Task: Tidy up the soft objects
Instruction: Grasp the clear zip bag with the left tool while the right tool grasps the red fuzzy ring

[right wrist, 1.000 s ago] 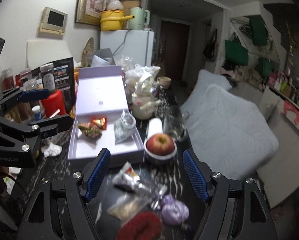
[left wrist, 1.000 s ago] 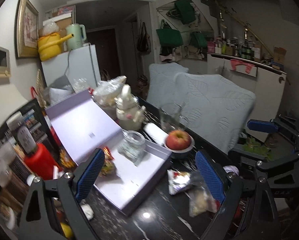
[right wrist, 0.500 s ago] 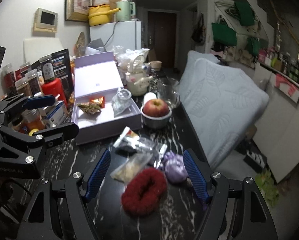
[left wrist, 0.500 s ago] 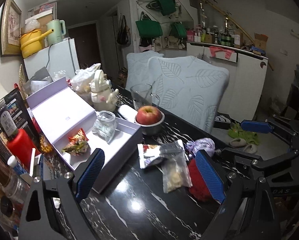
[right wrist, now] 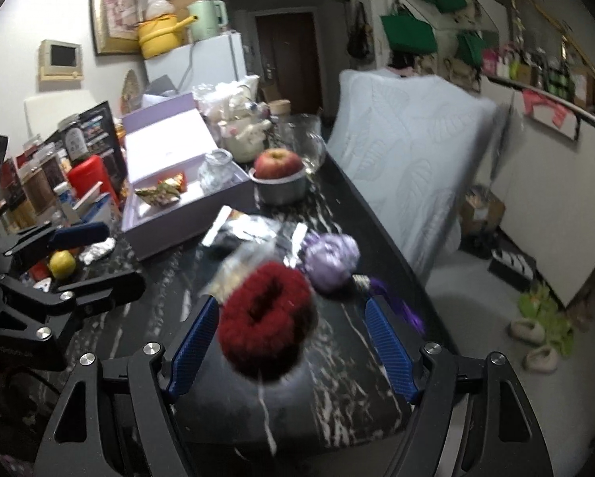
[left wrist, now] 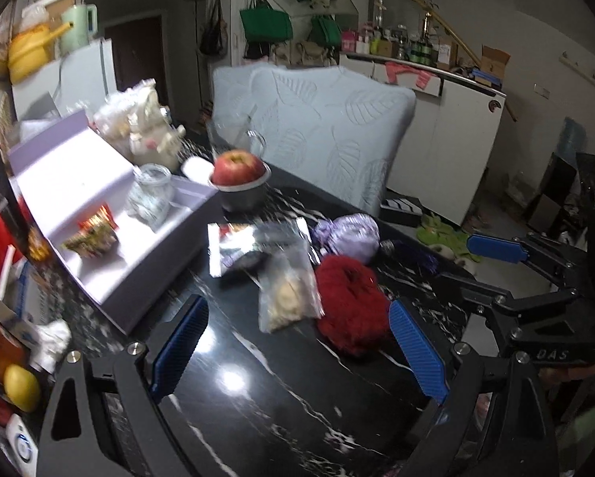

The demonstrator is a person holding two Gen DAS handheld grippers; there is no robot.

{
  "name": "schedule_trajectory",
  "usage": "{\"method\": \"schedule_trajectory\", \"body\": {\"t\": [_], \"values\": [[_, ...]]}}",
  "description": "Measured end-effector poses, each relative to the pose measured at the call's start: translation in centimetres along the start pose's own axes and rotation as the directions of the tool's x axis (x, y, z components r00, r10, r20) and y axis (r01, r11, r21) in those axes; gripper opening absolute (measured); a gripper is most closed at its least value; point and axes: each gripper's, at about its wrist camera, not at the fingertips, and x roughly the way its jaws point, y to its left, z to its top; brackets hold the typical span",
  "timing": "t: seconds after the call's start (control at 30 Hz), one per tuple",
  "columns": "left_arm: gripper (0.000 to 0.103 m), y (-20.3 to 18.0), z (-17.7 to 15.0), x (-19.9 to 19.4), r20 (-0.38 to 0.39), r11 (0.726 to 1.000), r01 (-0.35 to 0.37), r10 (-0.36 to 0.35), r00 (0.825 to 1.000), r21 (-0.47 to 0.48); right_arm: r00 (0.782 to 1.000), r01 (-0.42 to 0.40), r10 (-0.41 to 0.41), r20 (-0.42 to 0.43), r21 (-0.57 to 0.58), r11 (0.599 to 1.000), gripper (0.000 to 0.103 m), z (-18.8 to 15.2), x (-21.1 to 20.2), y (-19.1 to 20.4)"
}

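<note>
Red scrunchie (right wrist: 266, 324) on cluttered black marble table (right wrist: 349, 389)

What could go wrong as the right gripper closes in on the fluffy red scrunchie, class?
1. The open right gripper could also snag the clear plastic snack bag, which looks tucked against the fluffy red scrunchie.
2. It might nudge the lilac scrunchie toward the black marble table's edge, which is close by.
</note>
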Motion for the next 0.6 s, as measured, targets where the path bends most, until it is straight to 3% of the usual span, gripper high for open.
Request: {"method": "schedule_trajectory", "body": {"t": [0.17,0.33,0.53,0.57,0.6], "values": [[0.093,-0.1,-1.3,1.6,-0.036,1.0,0.007,-0.008,0.999,-0.018,0.999,0.018,-0.016,-0.048,0.024,1.0,0.078,-1.4,1.3,-1.1],[0.093,0.5,-2.1,2.9,-0.054,0.999,-0.017,0.015,0.998,-0.048,0.995,-0.03,0.034,-0.093,0.047,0.998,0.085,-2.0,3.5,-1.2],[0.093,2.3,-2.9,4.0,-0.083,0.994,-0.07,0.064,0.994,-0.081,0.986,-0.079,0.084,-0.141,0.04,0.996,0.094,-1.5,6.6,-0.2],[0.093,2.7,-3.0,4.1,-0.085,0.993,-0.079,0.071,0.994,-0.088,0.984,-0.086,0.09,-0.152,0.037,0.996,0.102,-1.4,7.1,-0.1],[0.093,2.9,-3.0,4.1,-0.086,0.992,-0.083,0.075,0.993,-0.093,0.983,-0.09,0.094,-0.159,0.034,0.995,0.103,-1.3,7.7,0.2]]}}
